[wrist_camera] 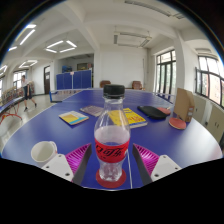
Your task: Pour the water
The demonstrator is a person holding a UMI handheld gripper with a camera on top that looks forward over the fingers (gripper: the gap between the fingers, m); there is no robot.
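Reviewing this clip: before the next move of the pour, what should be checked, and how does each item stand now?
1. Bottle between the claw fingers: ok.
2. Both pads pressing on the bottle: cannot tell; they sit close at either side.
3. Bottle upright on the blue table: ok.
4. Black cap off for pouring: not ok, it is on.
5. White cup upright, standing apart beside the bottle: ok.
6. Water level in cup: cannot tell.

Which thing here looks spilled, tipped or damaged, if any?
Nothing stands out. The bottle stands upright with its cap on between the gripper fingers, the paper cup is upright beside it, and the table looks dry.
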